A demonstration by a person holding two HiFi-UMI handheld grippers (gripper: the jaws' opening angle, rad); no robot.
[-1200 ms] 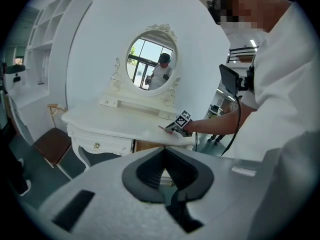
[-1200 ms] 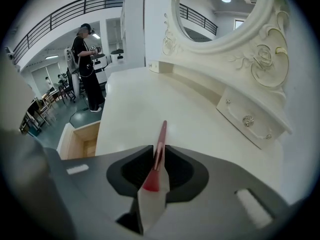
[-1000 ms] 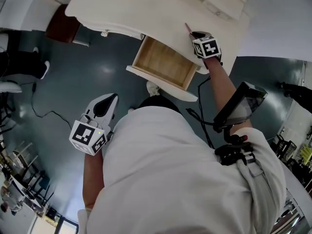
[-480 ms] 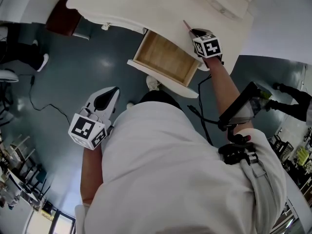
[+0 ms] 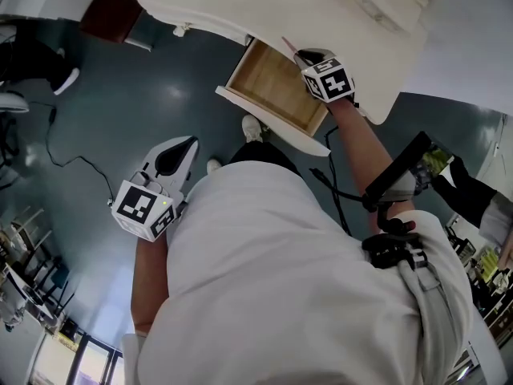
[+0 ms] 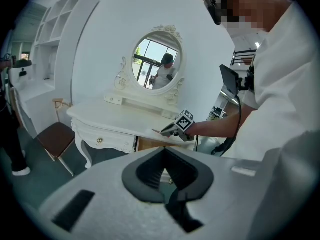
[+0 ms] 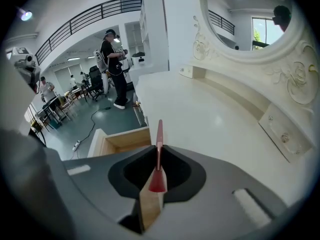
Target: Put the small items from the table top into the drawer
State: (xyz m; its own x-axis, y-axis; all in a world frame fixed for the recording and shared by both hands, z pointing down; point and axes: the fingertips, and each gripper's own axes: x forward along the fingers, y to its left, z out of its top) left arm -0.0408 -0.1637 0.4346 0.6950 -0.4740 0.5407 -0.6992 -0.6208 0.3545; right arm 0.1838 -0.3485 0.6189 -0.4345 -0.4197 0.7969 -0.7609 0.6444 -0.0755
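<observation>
We hold a thin red-tipped wooden stick (image 7: 158, 143) (image 5: 288, 46) edge-on, clamped between the jaws of our right gripper (image 7: 159, 170) (image 5: 304, 56), with its red end poking out ahead. Just left of that gripper and below it lies the open drawer (image 7: 121, 140) (image 5: 272, 95), showing bare wood inside. The white table top (image 7: 215, 116) (image 5: 321, 6) spreads ahead and to the right. Our left gripper (image 5: 178, 147) (image 6: 162, 170) hangs low and well behind, jaws together on nothing.
</observation>
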